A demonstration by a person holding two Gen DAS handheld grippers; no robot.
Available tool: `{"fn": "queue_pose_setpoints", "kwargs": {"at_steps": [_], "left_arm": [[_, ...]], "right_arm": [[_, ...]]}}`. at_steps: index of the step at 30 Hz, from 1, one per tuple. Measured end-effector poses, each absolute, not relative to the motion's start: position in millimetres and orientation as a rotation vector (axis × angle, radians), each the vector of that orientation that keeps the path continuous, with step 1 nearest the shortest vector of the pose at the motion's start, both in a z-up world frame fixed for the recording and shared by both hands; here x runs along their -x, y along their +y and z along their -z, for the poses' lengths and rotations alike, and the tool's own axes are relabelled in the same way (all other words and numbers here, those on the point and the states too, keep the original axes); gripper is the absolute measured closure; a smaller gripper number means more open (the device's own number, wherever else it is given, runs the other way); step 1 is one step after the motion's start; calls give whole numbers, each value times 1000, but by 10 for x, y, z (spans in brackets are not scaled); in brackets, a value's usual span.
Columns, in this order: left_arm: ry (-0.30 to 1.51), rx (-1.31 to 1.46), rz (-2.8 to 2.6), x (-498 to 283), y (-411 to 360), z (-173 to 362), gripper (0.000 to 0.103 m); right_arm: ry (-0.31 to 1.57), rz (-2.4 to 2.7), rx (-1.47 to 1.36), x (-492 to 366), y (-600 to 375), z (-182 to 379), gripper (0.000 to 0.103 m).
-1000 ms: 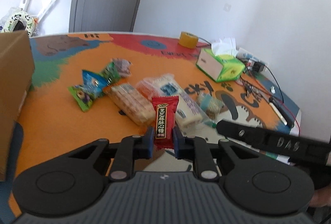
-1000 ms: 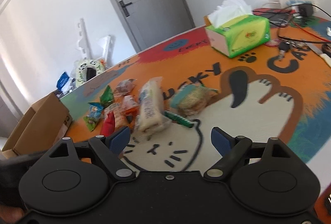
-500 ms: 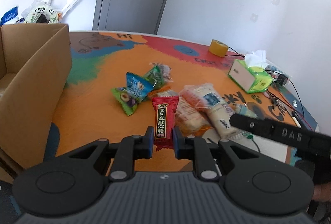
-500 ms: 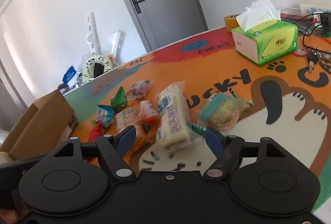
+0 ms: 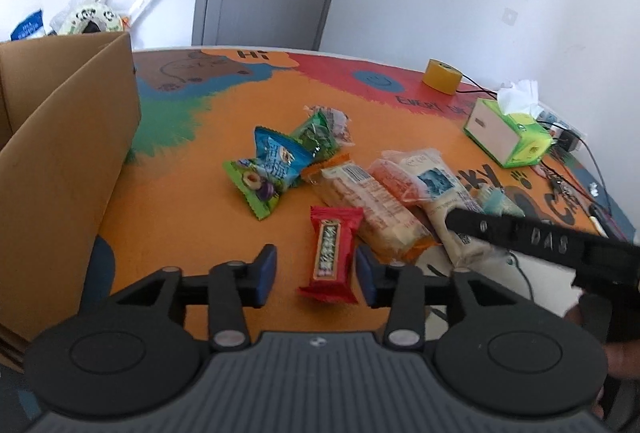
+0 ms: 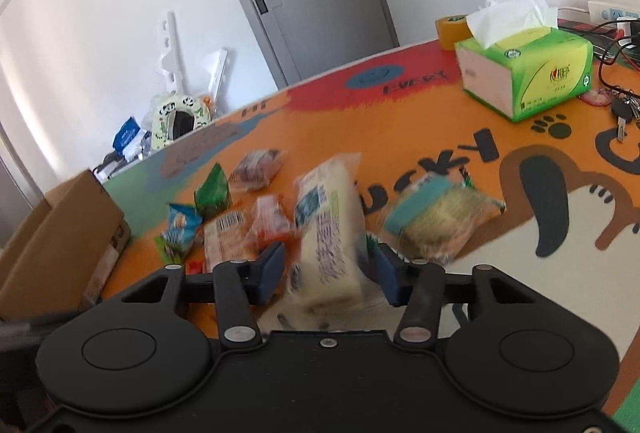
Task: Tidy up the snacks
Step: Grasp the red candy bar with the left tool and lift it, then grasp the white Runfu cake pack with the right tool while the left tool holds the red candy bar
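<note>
Your left gripper point(image 5: 316, 275) has just been opening; its jaws now stand apart, with the red candy bar point(image 5: 333, 253) loose between them and touching neither pad. The bar sits just right of the cardboard box point(image 5: 68, 161). You see only the box's outer wall and one flap, so what is in it cannot be told.

Your right gripper point(image 6: 330, 273) has just been closing around the long white packet point(image 6: 328, 229). The packet is blurred, so its pads look near its sides but perhaps not yet pressing.

The other snacks point(image 5: 280, 165) lie loose on the mat point(image 5: 180, 201), further right of the box.
</note>
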State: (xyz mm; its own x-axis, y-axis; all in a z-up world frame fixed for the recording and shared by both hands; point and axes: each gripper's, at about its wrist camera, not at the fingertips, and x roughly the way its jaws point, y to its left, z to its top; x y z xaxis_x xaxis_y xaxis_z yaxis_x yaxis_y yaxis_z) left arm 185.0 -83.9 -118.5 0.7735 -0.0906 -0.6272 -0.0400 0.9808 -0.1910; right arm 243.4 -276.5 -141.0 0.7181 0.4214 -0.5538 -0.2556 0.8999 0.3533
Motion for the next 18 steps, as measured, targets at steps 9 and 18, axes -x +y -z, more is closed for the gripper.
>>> {"fn": "queue_pose_setpoints", "kwargs": {"at_steps": [9, 18], "left_arm": [[673, 154, 3, -1894, -919, 1246, 61], [673, 201, 41, -1841, -915, 1233, 85]], "right_arm": [[681, -407, -257, -2282, -2882, 1417, 69], [737, -380, -236, -2049, -3049, 1304, 65]]}}
